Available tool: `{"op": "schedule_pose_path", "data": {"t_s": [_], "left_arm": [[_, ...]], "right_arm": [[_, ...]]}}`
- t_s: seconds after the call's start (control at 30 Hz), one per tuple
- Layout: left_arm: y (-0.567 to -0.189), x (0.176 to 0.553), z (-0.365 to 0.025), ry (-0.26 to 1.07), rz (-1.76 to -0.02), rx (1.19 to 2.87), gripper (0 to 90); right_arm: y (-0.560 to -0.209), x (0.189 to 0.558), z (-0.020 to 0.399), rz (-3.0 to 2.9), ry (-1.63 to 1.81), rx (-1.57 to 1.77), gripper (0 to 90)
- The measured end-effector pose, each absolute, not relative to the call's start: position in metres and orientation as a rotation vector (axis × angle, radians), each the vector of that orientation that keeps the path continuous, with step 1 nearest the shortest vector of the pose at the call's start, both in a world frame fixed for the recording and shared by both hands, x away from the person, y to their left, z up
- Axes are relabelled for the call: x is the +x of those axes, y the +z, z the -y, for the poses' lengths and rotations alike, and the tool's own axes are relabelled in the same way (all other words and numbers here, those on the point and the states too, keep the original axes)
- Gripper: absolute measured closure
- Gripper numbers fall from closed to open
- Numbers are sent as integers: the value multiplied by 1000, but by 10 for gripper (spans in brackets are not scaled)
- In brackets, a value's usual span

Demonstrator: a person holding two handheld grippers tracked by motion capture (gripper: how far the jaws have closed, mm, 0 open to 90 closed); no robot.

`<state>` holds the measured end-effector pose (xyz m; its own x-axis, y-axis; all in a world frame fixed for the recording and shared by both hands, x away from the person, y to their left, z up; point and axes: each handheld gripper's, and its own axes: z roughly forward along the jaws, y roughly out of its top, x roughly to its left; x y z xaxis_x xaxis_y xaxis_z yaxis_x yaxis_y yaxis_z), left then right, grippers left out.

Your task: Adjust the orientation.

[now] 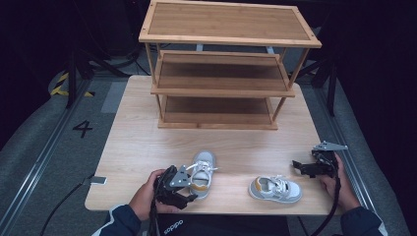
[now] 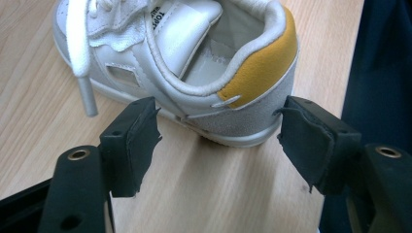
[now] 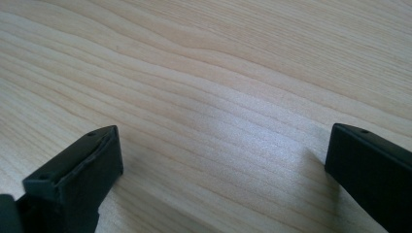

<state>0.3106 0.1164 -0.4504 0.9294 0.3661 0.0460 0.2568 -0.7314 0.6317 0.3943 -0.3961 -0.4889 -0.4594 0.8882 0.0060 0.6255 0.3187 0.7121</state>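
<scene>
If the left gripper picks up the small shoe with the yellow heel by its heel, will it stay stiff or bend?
The yellow-heeled shoe probably squashes somewhat: its collar looks padded. The sole looks firmer, so a low grip may hold better. Its loose lace will likely dangle.

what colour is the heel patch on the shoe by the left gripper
Mustard yellow heel patch on a white and grey shoe; clearest in the left gripper view.

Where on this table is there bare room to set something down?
Bare wood lies between the rack and the two shoes, and along the table's left side. The near edge is crowded: left gripper at the left shoe, right shoe, right gripper.
</scene>
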Motion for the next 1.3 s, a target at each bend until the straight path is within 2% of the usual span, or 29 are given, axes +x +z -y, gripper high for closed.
{"op": "schedule_pose_path", "data": {"t_s": [0.23, 0.37, 0.5, 0.6, 0.7, 0.83, 1.07, 1.13, 1.3], "left_arm": [[-446, 318, -104, 219, -434, 2450, 308], [-438, 313, -108, 223, -430, 2415, 354], [-423, 305, -107, 271, -352, 2426, 373], [-417, 305, -105, 250, -325, 2407, 373], [-416, 307, -91, 268, -230, 2484, 373], [-417, 313, -79, 241, -187, 2523, 377], [-428, 329, -54, 195, -110, 2702, 396], [-431, 335, -44, 122, -86, 2779, 416], [-430, 339, -38, 29, 7, 2810, 513]], "right_arm": [[-489, 394, 396, -2205, 929, 1345, 5], [-489, 394, 396, -2205, 928, 1343, 5], [-489, 394, 396, -2206, 927, 1341, 5], [-489, 394, 396, -2206, 928, 1342, 5], [-489, 394, 396, -2206, 927, 1341, 5], [-489, 394, 396, -2208, 926, 1334, 5], [-489, 394, 396, -2210, 927, 1331, 5], [-489, 393, 396, -2218, 932, 1326, 5], [-489, 394, 396, -2234, 939, 1309, 4]]}}
